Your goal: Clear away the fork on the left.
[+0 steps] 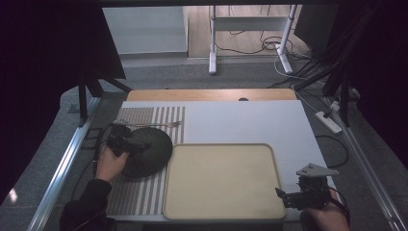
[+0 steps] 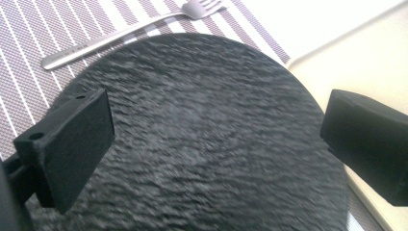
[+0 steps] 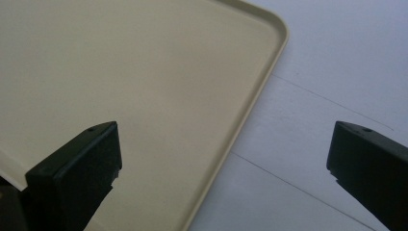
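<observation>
On the desk (image 1: 240, 115), the dark slate plate (image 1: 150, 150) lies on the striped placemat (image 1: 144, 192), its right edge touching or just overlapping the left rim of the beige tray (image 1: 221, 211). Seen from the high view, the plate sits at about 9 o'clock from the tray's centre. A fork (image 1: 159, 124) rests on the placemat at 12 o'clock from the plate, just beyond its far rim, tines pointing toward 3 o'clock.

The left gripper (image 1: 126, 143) hangs over the plate's 9 o'clock edge, held by the person's left hand (image 1: 109, 164). In the left gripper view its fingers (image 2: 72, 144) are spread wide, one over each side of the plate's rough surface (image 2: 207, 144), pinching nothing; whether they touch the plate I cannot tell.

The right gripper (image 1: 284, 195) hovers at the tray's 4 o'clock corner. Its fingers (image 3: 79, 173) are also spread apart, one above the tray floor (image 3: 134, 72) and the other above the white desk covering (image 3: 337, 57).
</observation>
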Demonstrator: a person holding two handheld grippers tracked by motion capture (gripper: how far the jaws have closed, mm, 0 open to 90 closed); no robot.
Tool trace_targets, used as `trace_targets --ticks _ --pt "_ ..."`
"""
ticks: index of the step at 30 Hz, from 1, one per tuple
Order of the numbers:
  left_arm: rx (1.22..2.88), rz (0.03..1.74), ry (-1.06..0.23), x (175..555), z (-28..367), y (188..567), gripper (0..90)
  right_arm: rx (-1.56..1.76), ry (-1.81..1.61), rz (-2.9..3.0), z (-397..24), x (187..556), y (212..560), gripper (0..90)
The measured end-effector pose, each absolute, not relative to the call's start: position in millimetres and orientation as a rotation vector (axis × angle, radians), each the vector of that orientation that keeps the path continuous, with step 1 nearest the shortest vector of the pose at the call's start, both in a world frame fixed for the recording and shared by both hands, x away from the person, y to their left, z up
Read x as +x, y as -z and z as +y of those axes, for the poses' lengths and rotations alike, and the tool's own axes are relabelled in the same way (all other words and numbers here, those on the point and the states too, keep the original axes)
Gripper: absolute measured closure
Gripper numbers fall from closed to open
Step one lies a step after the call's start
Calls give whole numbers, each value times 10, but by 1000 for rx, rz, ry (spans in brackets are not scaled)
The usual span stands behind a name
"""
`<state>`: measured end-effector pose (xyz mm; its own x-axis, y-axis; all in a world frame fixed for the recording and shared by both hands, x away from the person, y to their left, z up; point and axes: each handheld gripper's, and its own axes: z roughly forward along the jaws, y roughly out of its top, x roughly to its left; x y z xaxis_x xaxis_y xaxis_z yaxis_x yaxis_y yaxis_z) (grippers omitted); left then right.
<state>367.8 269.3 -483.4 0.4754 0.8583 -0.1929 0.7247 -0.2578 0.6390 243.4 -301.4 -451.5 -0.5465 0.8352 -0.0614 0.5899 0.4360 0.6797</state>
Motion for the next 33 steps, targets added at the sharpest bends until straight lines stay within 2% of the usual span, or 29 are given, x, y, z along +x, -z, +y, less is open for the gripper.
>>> trace_targets --ticks 8,14,33 --pt "2026 1350 -241 3958 2744 4862 0 1206 -860 2311 -3010 2435 4517 0" --pt "2041 1389 -277 4171 2759 4889 0 1200 -852 2322 -3003 2437 4521 0" --pt "2090 1414 -295 4698 2715 5003 0 1200 -852 2333 -3002 2443 4523 0"
